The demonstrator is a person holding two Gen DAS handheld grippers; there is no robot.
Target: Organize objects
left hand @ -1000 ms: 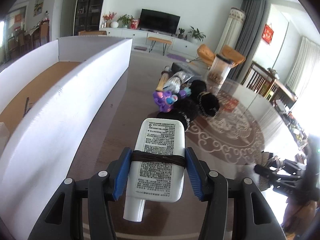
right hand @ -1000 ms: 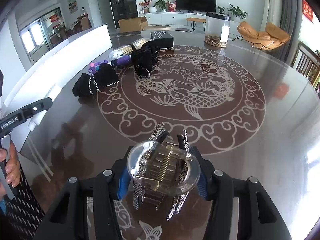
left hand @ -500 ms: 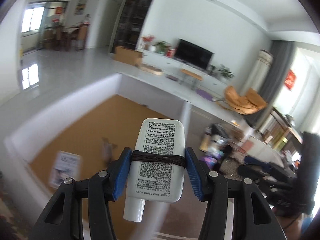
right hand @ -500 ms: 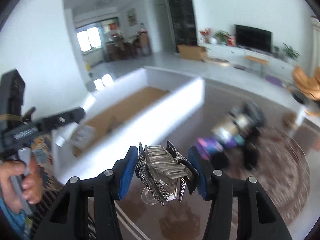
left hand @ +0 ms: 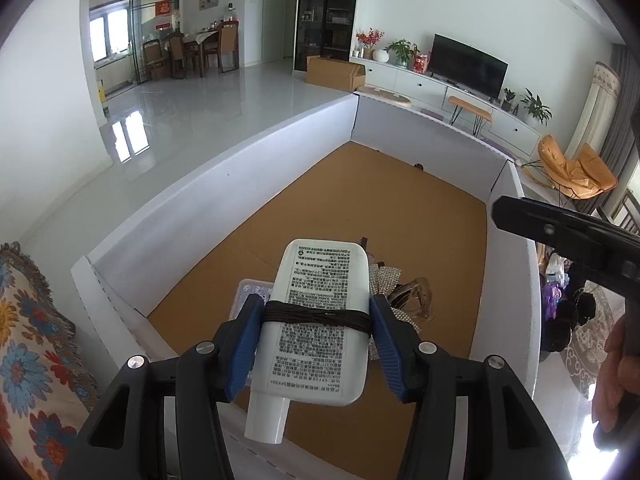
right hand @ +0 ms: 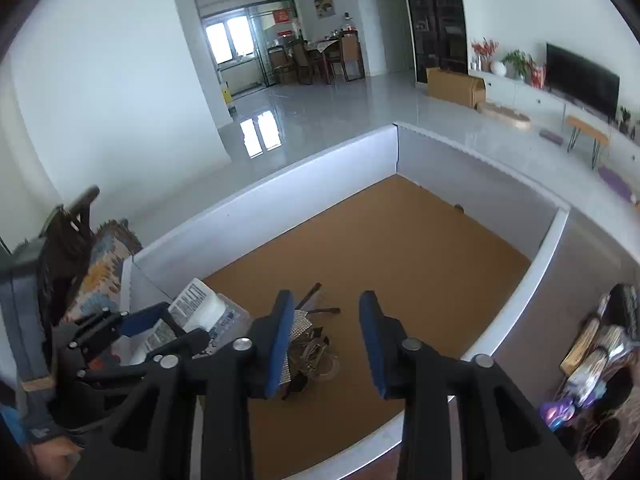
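A white flat bottle (left hand: 320, 312) with a dark hair tie round its middle sits in my left gripper (left hand: 318, 308), which is shut on it above the near end of a big white-walled box (left hand: 240, 152) with a brown floor. My right gripper (right hand: 326, 336) hangs over the same box, open, with nothing between its blue pads. Beneath it a bundle of glittery and clear hair clips (right hand: 316, 348) lies on the box floor, also seen behind the bottle as the clips (left hand: 412, 304). In the right wrist view my left gripper (right hand: 172, 326) holds the bottle (right hand: 196, 304) at lower left.
A clear packet (left hand: 252, 292) lies on the box floor under the bottle. Right of the box, black pouches and purple items (right hand: 560, 412) stay on the dark patterned table. A floral cloth (left hand: 32, 340) lies left of the box. A hand (left hand: 616, 380) grips the right tool.
Both grippers swung left from the table to above the box. The hair clips left the right gripper and now lie on the box floor. The bottle stays held.
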